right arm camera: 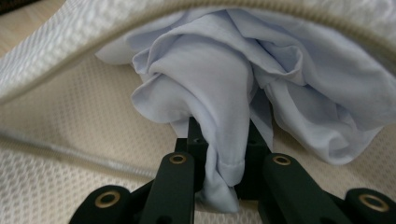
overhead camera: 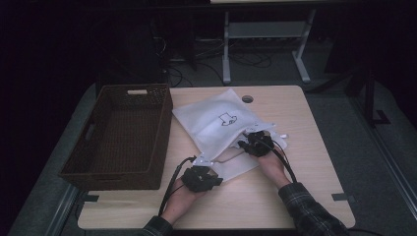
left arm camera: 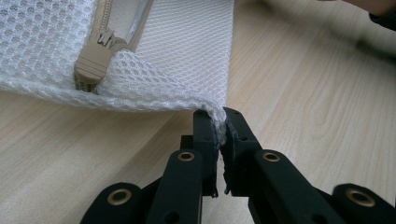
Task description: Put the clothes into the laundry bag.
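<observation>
Two grips are held: the left gripper (left arm camera: 220,128) is clamped tight on a corner of the mesh laundry bag (overhead camera: 216,123) near the table's (overhead camera: 295,196) front, while the right gripper (right arm camera: 222,135), inside the bag's opening, is pinched on the pale blue garment (right arm camera: 224,79). The corner should be kept anchored and the cloth drawn straight out. The wicker basket (overhead camera: 123,132) sits beyond, left.

Crumpled pale-blue cloth (right arm camera: 224,88) sits inside the open white mesh bag (overhead camera: 216,123).

Dim, dark-edged high view; both close views bright, softly blurred.
</observation>
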`<state>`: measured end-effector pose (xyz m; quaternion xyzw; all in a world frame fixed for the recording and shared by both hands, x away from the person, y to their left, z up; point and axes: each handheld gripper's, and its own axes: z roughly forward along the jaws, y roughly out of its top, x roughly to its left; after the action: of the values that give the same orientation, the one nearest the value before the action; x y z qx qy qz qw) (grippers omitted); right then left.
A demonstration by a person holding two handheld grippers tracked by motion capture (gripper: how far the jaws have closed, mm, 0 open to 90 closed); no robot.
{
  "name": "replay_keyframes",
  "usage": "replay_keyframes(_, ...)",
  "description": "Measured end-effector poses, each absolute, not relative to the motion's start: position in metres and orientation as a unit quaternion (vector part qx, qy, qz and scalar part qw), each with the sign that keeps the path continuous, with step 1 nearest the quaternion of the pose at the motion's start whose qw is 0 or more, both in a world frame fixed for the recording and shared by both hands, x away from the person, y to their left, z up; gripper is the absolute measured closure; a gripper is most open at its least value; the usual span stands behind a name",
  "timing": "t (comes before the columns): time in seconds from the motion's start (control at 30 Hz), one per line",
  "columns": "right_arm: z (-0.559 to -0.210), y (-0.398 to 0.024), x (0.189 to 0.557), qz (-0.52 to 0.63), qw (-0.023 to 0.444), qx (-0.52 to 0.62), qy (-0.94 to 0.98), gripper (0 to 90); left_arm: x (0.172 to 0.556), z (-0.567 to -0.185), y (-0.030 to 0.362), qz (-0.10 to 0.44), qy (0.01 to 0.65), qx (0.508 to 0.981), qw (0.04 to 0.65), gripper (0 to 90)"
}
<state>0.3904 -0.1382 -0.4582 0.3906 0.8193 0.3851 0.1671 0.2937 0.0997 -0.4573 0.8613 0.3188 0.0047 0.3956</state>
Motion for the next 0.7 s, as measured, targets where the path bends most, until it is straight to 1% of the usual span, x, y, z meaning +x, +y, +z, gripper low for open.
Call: replay_keyframes(0.7, -0.457, -0.117, 0.421, 0.398, 0.173, 0.403, 0.806, 78.8, 0.291, -0.458, 0.095, -0.003, 0.310, 0.867, 0.391, 85.5)
